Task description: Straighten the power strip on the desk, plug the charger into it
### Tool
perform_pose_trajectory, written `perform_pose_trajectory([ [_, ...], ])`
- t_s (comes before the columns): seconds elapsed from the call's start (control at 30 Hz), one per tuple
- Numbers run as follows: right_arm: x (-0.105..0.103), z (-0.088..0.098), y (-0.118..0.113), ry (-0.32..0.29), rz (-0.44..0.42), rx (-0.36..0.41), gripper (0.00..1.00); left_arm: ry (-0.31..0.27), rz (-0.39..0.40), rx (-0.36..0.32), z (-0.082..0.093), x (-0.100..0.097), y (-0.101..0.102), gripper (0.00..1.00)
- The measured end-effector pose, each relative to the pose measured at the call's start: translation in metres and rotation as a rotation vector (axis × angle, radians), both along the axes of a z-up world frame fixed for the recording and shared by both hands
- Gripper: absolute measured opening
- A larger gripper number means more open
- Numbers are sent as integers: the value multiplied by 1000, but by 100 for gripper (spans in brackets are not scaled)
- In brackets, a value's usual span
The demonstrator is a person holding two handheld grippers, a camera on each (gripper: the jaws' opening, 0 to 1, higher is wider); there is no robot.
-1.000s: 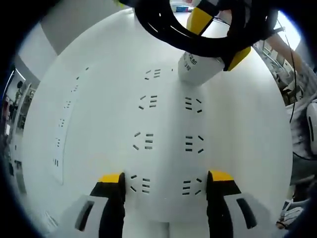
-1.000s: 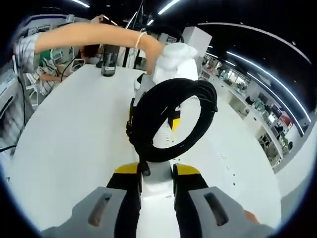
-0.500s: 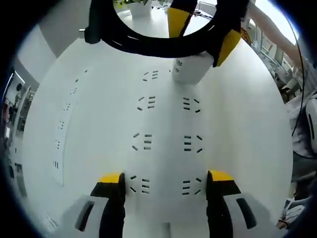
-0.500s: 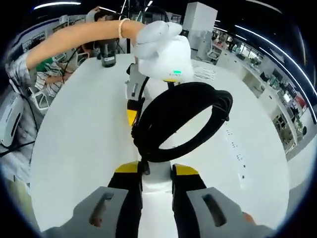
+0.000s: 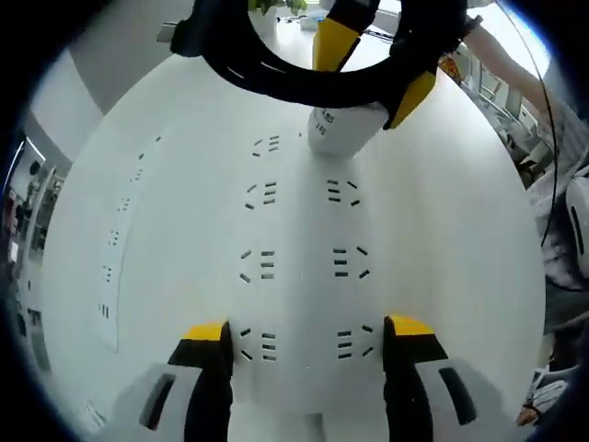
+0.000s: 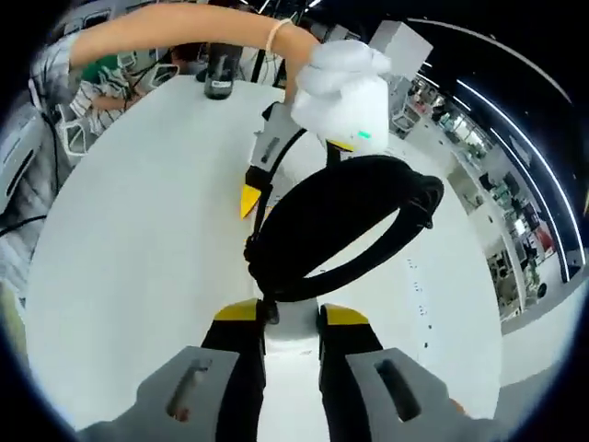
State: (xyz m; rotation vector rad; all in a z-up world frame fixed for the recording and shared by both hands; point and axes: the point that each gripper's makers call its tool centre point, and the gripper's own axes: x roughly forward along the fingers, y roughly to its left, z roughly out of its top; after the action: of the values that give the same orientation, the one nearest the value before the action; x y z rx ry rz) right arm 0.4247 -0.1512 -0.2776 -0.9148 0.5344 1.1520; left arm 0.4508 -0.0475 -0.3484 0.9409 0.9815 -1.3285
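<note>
A white power strip [image 5: 299, 230] with two columns of sockets lies on the white desk [image 5: 469, 239]. My left gripper [image 5: 308, 330] is shut on its near end, one jaw against each side. The right gripper [image 6: 293, 313] is shut on a white charger [image 6: 293, 339], whose black cable coil [image 6: 359, 184] stands up in front of it. In the left gripper view the charger [image 5: 339, 131] hangs just above the strip's far sockets, between the right gripper's yellow tips [image 5: 373, 74], under the cable coil [image 5: 276, 78]. In the right gripper view a gloved hand [image 6: 336, 87] holds the left gripper [image 6: 253, 198].
A dark cylindrical object [image 6: 219, 78] stands at the desk's far end. A row of socket marks [image 6: 423, 304] runs along the desk beside the strip, and the same socket marks [image 5: 110, 249] run along the left of the left gripper view. A person in a striped shirt [image 6: 69, 87] sits by the desk's left edge.
The charger, held in the right gripper, has drifted slightly left over the strip's far sockets. The left gripper has kept its hold on the strip.
</note>
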Motion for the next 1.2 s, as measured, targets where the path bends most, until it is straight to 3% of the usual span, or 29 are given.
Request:
perform_pose_trajectory([
  [0.1, -4, -4, -1, -37, 15, -94, 18, 0, -4, -4, 0, 0, 0, 65],
  [0.23, 1, -5, 0, 99, -10, -103, 18, 1, -10, 6, 0, 0, -1, 65],
  [0.43, 7, -5, -2, 118, 15, -134, 18, 1, -13, -1, 0, 0, -1, 65],
  [0.57, 5, -5, -7, 78, 68, -8, 18, 0, -16, 0, 0, 1, -1, 65],
  [0.6, 8, -2, -9, 47, 63, 77, 18, 0, -17, -4, 0, 1, -1, 65],
  [0.67, 13, 0, -8, 43, 69, 145, 18, 1, -19, -9, 0, 2, -1, 65],
  [0.83, 23, 2, -7, 62, 58, 75, 19, 2, -18, -11, 1, 4, -1, 66],
  [1.0, 23, 3, -7, 57, 39, 56, 20, 8, -4, -20, 2, 5, -2, 67],
  [1.2, 22, 5, -7, -5, 63, 117, 22, 8, -13, -40, 3, 6, -2, 68],
])
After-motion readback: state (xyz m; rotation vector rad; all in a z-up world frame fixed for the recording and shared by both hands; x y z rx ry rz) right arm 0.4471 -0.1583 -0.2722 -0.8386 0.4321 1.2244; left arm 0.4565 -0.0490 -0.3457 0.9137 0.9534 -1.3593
